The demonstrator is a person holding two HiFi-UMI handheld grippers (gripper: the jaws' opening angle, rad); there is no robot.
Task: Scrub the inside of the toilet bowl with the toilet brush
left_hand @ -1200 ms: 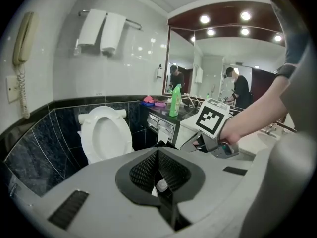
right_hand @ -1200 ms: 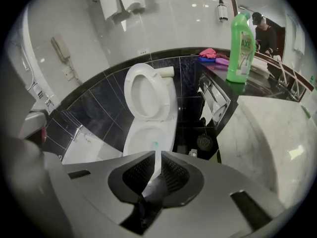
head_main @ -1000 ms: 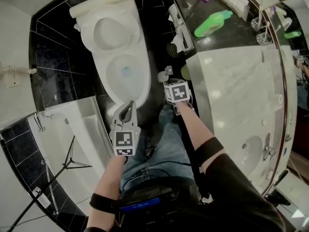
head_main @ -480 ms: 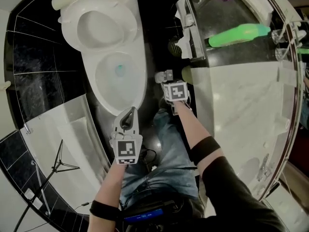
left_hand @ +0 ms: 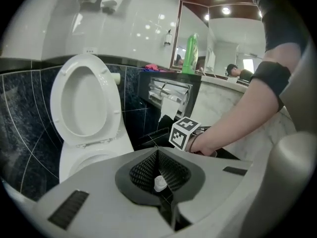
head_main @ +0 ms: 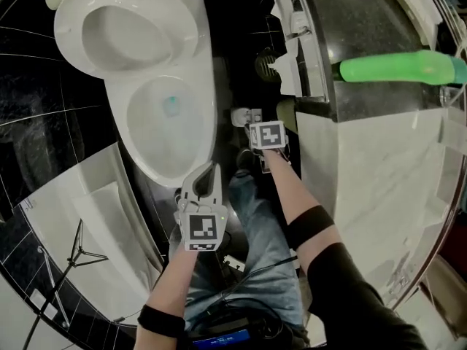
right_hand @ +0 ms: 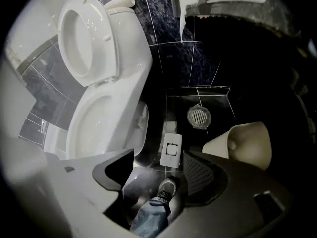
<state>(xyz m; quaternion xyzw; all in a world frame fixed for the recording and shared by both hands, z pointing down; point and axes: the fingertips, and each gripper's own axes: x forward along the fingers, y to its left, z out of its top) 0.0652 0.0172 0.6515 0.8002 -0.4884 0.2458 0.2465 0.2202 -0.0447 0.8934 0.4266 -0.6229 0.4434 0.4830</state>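
The white toilet bowl (head_main: 169,122) stands with seat and lid (head_main: 128,28) raised; it also shows in the left gripper view (left_hand: 86,105) and the right gripper view (right_hand: 96,128). A cream cone-shaped brush stand (right_hand: 242,145) sits on the dark floor beside the vanity (head_main: 286,114). My right gripper (right_hand: 158,152) points down at the floor left of that stand. Its jaws have just been opening and stand open with nothing between them. My left gripper (head_main: 214,169) hangs by the bowl's front rim, jaws shut and empty (left_hand: 157,150).
A round floor drain (right_hand: 199,116) and a white rectangular plate (right_hand: 171,150) lie on the black tiles. Toilet paper holders (head_main: 292,57) hang on the vanity's side. A green bottle (head_main: 398,68) lies on the counter. My jeans leg and shoe (right_hand: 166,188) are below. A tripod (head_main: 73,257) stands left.
Both grippers have sunk toward the floor and the view has closed in on the toilet. The right gripper's jaws look spread wider than before.
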